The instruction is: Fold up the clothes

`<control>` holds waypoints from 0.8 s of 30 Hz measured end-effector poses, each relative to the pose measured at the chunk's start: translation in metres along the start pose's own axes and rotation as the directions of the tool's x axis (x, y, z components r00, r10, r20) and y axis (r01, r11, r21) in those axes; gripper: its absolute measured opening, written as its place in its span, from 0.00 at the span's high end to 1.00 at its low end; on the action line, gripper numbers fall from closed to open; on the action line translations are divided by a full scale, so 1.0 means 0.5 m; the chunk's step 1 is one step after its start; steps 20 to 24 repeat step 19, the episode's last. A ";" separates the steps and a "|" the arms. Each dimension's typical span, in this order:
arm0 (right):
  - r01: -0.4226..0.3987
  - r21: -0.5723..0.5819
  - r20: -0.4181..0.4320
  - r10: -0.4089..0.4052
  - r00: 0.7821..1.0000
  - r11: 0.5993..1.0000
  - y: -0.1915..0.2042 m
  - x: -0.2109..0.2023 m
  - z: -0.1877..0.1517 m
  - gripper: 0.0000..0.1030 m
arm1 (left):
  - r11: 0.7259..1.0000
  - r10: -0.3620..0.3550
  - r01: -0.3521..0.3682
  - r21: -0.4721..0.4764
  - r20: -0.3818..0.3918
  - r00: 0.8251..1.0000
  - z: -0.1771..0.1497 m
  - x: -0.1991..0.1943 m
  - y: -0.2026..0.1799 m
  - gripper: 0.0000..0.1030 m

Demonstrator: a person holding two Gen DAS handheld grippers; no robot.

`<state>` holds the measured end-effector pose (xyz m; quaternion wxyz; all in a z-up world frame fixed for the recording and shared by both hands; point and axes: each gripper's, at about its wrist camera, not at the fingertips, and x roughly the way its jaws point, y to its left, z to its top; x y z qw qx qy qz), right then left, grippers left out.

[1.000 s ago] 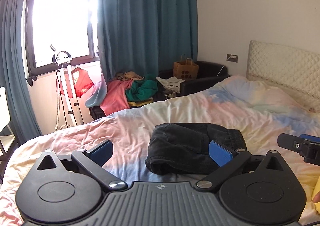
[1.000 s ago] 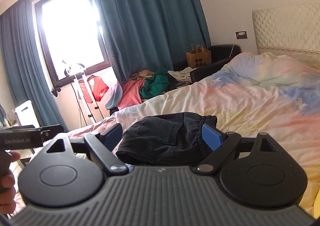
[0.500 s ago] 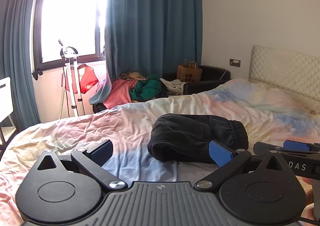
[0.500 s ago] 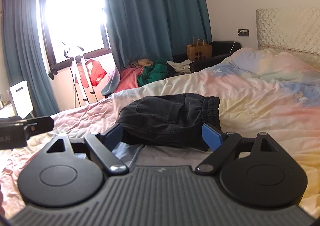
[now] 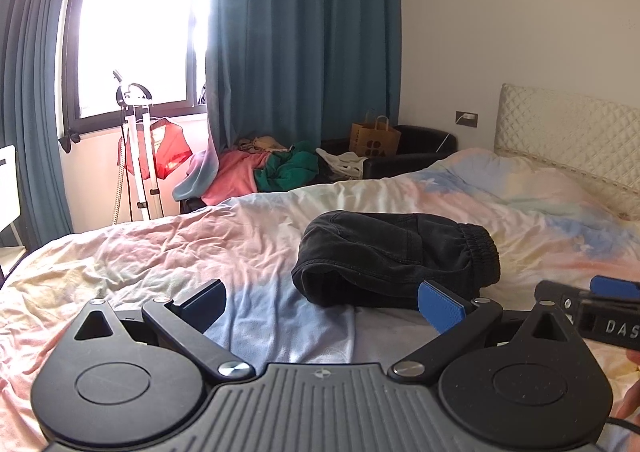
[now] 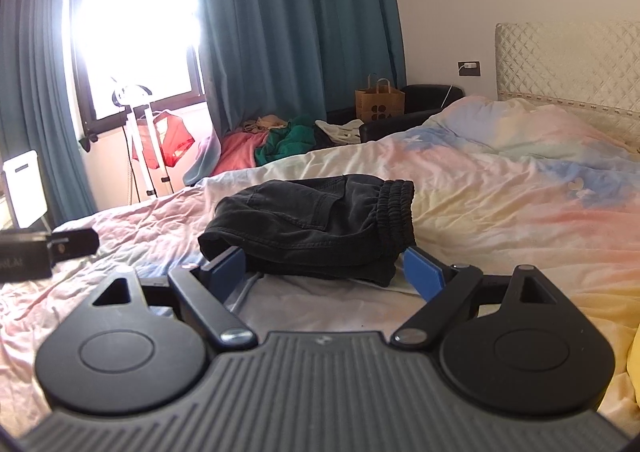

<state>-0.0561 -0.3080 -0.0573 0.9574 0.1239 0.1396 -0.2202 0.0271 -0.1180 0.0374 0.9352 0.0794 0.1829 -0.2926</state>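
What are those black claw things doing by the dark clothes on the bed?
A person is folding clothes with two hand-held grippers. The folded black denim shorts with an elastic waistband lie on the pastel tie-dye bedspread. The right gripper is open just in front of them, and the left gripper is open too. Neither one is holding anything.

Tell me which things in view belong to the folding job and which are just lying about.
Part of the job:
- black shorts, folded on the bed
- left gripper, open
- right gripper, open, straddling the shorts' near edge

Just lying about:
- clothes pile beyond the bed
- paper bag
- white stand with a red garment
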 end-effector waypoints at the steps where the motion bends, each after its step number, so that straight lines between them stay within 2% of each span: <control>1: 0.004 0.005 0.004 -0.004 1.000 1.000 -0.002 -0.001 0.001 0.15 | 1.000 0.001 -0.001 0.002 -0.006 1.000 -0.003 0.002 -0.001 0.00; 24: 0.011 -0.065 -0.005 -0.011 1.000 0.998 0.024 0.005 -0.007 0.15 | 1.000 -0.007 0.007 -0.001 -0.002 1.000 -0.007 -0.014 -0.006 0.00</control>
